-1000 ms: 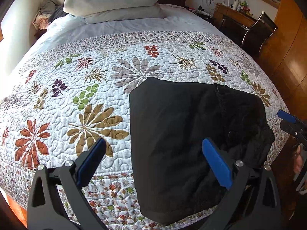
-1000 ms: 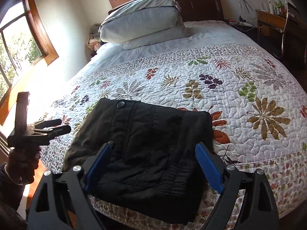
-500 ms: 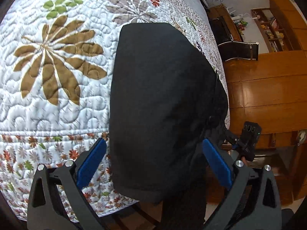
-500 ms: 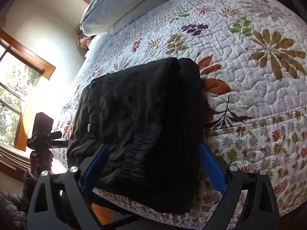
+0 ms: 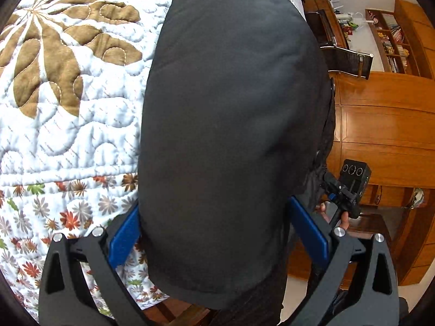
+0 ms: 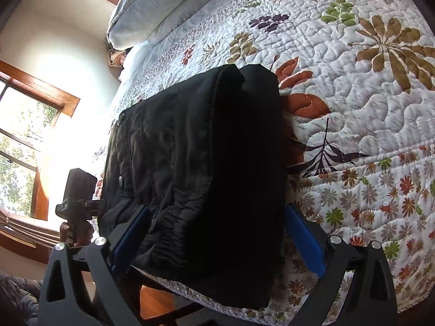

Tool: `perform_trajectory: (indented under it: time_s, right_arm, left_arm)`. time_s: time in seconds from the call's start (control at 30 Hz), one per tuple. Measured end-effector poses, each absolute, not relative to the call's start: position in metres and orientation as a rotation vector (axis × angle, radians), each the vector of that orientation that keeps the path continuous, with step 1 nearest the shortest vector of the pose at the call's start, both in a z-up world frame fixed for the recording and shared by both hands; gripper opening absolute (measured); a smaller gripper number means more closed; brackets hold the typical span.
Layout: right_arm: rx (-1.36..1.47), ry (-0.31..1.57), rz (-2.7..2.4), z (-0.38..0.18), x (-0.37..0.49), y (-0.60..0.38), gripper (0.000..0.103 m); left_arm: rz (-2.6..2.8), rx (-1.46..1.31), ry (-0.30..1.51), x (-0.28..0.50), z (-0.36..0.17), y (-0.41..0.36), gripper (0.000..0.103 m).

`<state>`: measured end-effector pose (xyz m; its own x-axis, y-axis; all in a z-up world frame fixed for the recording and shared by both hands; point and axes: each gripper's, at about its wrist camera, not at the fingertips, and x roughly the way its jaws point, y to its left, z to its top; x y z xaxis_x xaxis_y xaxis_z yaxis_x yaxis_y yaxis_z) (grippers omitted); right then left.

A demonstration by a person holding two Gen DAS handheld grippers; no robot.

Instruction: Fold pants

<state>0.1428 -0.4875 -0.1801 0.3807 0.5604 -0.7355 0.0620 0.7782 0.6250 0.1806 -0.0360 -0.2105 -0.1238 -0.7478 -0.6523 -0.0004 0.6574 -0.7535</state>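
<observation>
Folded black pants [image 5: 231, 108] lie on the flowered quilt [image 5: 68, 108] at the bed's near edge, partly hanging over it. My left gripper [image 5: 214, 206] is open wide, and the smooth end of the pants sits between its blue pads [image 5: 125, 233]. In the right wrist view the pants [image 6: 195, 149] show a gathered waistband and snaps. My right gripper [image 6: 217, 207] straddles that end; its jaws are opening, with cloth between the pads and no squeeze on it. Each view catches the other gripper in a hand, the right gripper [image 5: 350, 184] and the left gripper [image 6: 78, 198].
Pillows [image 6: 152, 8] are stacked at the head of the bed. A wood-framed window [image 6: 21, 135] is bright on one side. Wooden cabinets [image 5: 380, 122], a black chair [image 5: 345, 59] and a bookshelf [image 5: 394, 40] stand on the other. Bare wooden floor shows below the bed edge.
Both grippers have sunk and tipped down toward the near edge of the pants while rolling. The pants now fill the space between each pair of pads.
</observation>
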Motion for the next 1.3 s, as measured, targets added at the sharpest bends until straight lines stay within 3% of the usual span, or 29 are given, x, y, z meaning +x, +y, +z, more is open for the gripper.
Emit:
perform_trajectory:
  time_s: [0.47,0.8,1.3]
  right_arm:
    - [0.801,1.216,0.35,-0.211,0.146,-0.494,0.1]
    - [0.62,1.173,0.38,-0.195,0.163,-0.461,0.069]
    - [0.461,1.153,0.428,-0.175,0.238,-0.407,0.067]
  left_arm:
    - [-0.678,-0.548,1.593,0.174,-0.196,-0.069,0.1]
    - [-0.652,-0.642,1.547,0.179,-0.196,-0.055,0.099]
    - [-0.533,-0.679,1.492,0.231,-0.188,-0.024,0.1]
